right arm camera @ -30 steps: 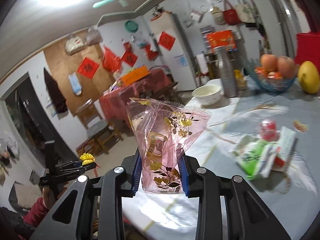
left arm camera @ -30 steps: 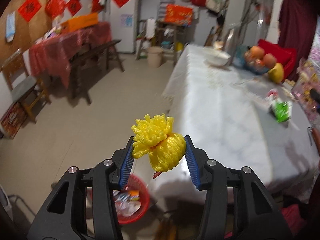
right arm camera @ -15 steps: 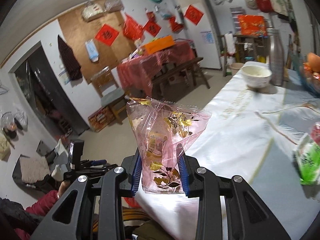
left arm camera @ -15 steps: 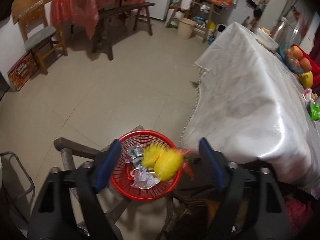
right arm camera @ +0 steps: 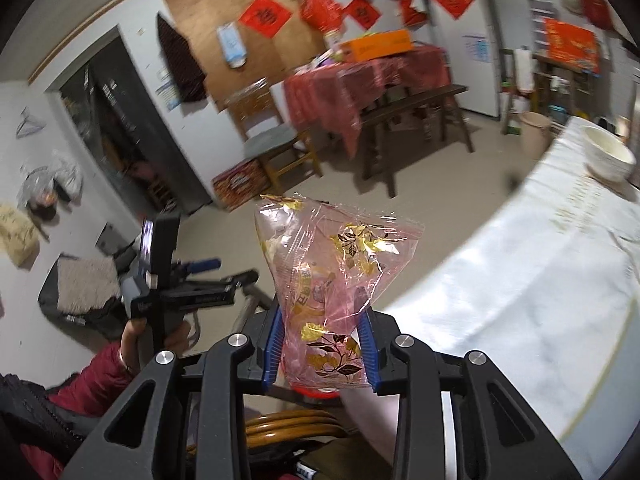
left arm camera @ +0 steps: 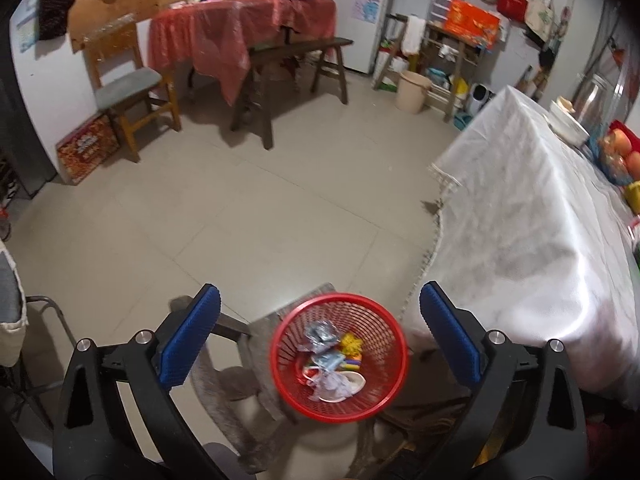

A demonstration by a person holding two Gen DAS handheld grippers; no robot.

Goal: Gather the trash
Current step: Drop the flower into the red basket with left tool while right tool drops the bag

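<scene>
In the left wrist view my left gripper [left arm camera: 320,308] is open wide and empty, above a red mesh basket [left arm camera: 384,400] on the floor. In the basket lie the yellow foam net [left arm camera: 351,345] and several wrappers. In the right wrist view my right gripper [right arm camera: 323,326] is shut on a pink clear wrapper with gold leaves [right arm camera: 332,276] and holds it upright beside the table edge. The left gripper also shows in the right wrist view [right arm camera: 224,272], held in a hand at the left. A bit of the red basket [right arm camera: 316,393] shows below the wrapper.
A long table with a white cloth [left arm camera: 536,232] stands at the right, with a white bowl [right arm camera: 608,158] and fruit [left arm camera: 624,156] on it. A grey mat [left arm camera: 224,380] lies under the basket. A wooden chair [left arm camera: 128,92], bench [left arm camera: 296,60] and red-covered table [left arm camera: 240,28] stand behind open tiled floor.
My left gripper tilted down over the basket, opened, and the yellow foam net dropped into it. My right gripper swung left with the pink wrapper still held.
</scene>
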